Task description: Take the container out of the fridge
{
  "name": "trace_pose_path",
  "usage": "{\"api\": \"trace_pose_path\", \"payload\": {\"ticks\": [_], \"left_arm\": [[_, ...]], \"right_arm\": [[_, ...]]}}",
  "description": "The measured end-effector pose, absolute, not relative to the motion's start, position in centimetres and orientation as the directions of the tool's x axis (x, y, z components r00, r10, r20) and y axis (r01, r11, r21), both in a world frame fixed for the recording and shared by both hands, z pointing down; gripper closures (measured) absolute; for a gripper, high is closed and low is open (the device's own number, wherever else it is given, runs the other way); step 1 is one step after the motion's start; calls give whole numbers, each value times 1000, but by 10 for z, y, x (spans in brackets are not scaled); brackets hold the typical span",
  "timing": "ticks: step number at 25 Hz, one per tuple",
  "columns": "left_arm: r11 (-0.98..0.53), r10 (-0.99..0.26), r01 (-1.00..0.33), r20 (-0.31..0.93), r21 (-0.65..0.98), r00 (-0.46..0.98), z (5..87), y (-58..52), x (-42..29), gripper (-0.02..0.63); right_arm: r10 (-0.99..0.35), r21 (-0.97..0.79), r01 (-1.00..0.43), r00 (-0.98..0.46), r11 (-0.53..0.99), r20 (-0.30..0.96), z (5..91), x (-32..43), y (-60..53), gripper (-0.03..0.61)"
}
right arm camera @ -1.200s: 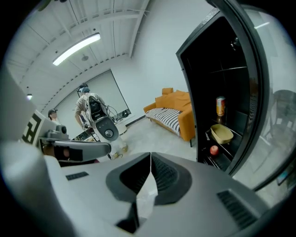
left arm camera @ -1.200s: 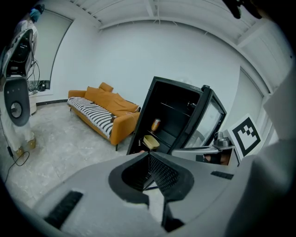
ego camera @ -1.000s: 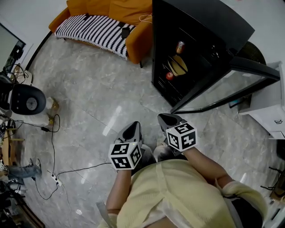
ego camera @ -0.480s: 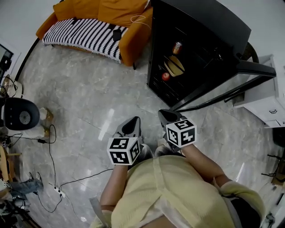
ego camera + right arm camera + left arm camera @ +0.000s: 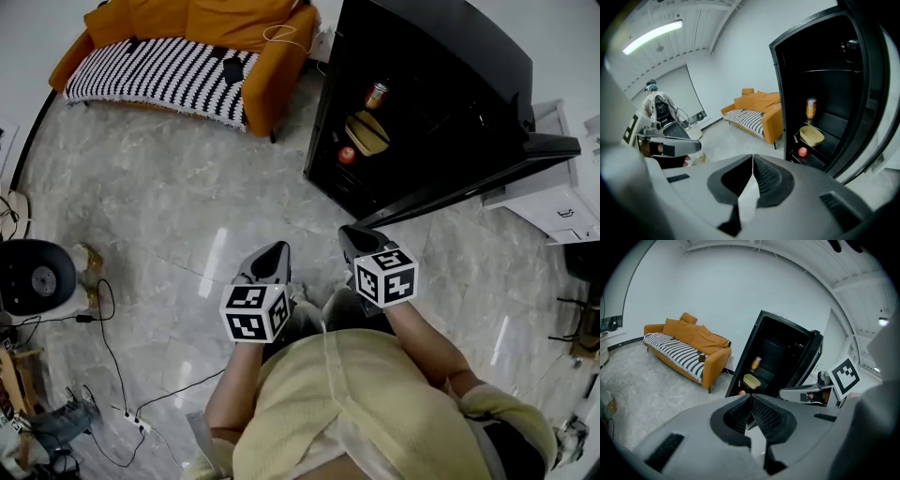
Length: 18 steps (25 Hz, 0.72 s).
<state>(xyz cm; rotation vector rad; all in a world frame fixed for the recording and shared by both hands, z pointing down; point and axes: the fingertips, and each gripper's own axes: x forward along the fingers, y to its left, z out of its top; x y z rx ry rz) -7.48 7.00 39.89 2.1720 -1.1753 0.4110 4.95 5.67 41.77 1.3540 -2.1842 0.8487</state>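
A black fridge [image 5: 441, 103] stands open, its door [image 5: 469, 183] swung out to the right. On a middle shelf sits a tan container [image 5: 368, 133] [image 5: 751, 380] [image 5: 811, 135]. A can [image 5: 377, 95] [image 5: 811, 107] stands on the shelf above and a red apple [image 5: 346, 156] [image 5: 802, 152] lies on the one below. My left gripper [image 5: 274, 255] [image 5: 750, 396] and right gripper [image 5: 352, 234] [image 5: 752, 157] are both shut with nothing between the jaws, held over the floor well short of the fridge.
An orange sofa [image 5: 216, 37] with a striped cover stands left of the fridge. A white cabinet [image 5: 553, 187] is to the right behind the door. A round black appliance [image 5: 33, 277] and cables [image 5: 122, 375] lie on the marble floor at left. A person [image 5: 655, 108] sits far off.
The view has shifted toward the fridge; sofa and fridge sit nearer the frame's centre. Both grippers keep the same shut pose in front of the body.
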Motion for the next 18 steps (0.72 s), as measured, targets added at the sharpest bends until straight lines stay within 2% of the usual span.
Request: {"api": "trace_pose_path", "payload": {"ticks": [8, 18], "left_arm": [[-407, -621, -816, 531, 410, 576, 411, 47, -72, 589], [-356, -637, -837, 547, 417, 543, 425, 9, -60, 589]], "right_arm": [[-646, -216, -934, -353, 284, 676, 434, 68, 30, 549], [-608, -156, -928, -341, 337, 717, 457, 89, -17, 549]]}}
